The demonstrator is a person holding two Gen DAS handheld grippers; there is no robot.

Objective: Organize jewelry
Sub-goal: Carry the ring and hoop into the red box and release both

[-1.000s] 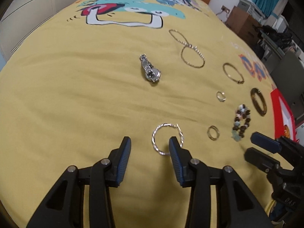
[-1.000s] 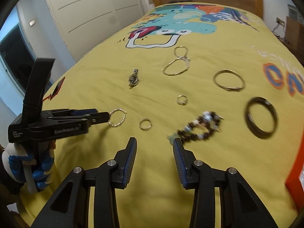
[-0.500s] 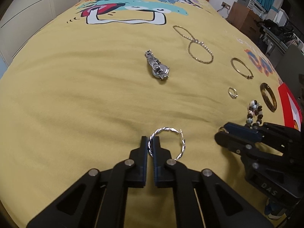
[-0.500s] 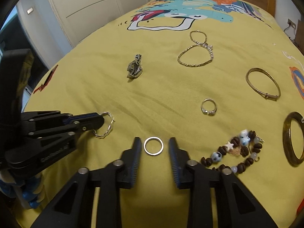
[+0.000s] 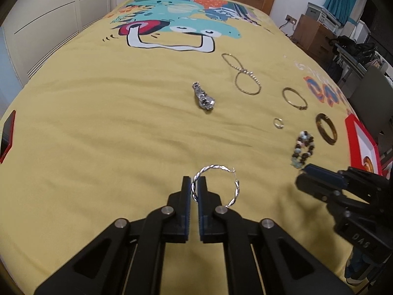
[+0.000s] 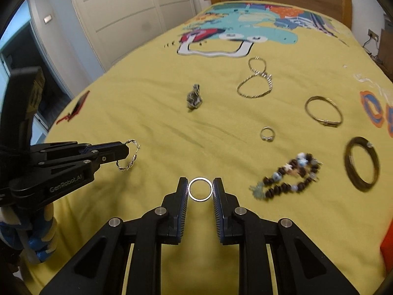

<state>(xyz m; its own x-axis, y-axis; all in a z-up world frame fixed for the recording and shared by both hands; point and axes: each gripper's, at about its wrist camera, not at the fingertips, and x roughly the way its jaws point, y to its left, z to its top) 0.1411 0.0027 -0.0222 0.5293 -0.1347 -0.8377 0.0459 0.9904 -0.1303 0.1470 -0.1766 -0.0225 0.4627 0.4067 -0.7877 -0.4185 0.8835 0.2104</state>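
The left gripper [image 5: 194,191] is now clamped on the near-left edge of the twisted silver hoop [image 5: 216,186], where a second ago its jaws stood wide on either side of that hoop; in the right wrist view the hoop [image 6: 127,156] hangs from the fingertips, lifted off the yellow bedspread [image 5: 122,135]. The right gripper [image 6: 200,193] has closed in as well: its jaws, wide open and short of the plain silver ring [image 6: 200,188] a second ago, are now narrow and sit right against both sides of that ring, which appears pinched between them. The rest has stayed put. Taking the folded silver watch [image 5: 203,97] as the landmark, the looped gold chain [image 5: 243,76] lies beyond it to the right, the thin gold bangle [image 5: 293,98] further right, the small stone ring [image 5: 278,123] nearer and to the right, and the beaded bracelet [image 5: 303,150] and dark bangle [image 5: 325,129] nearer still, toward the red tray [image 5: 361,142] at the bedspread's right edge.
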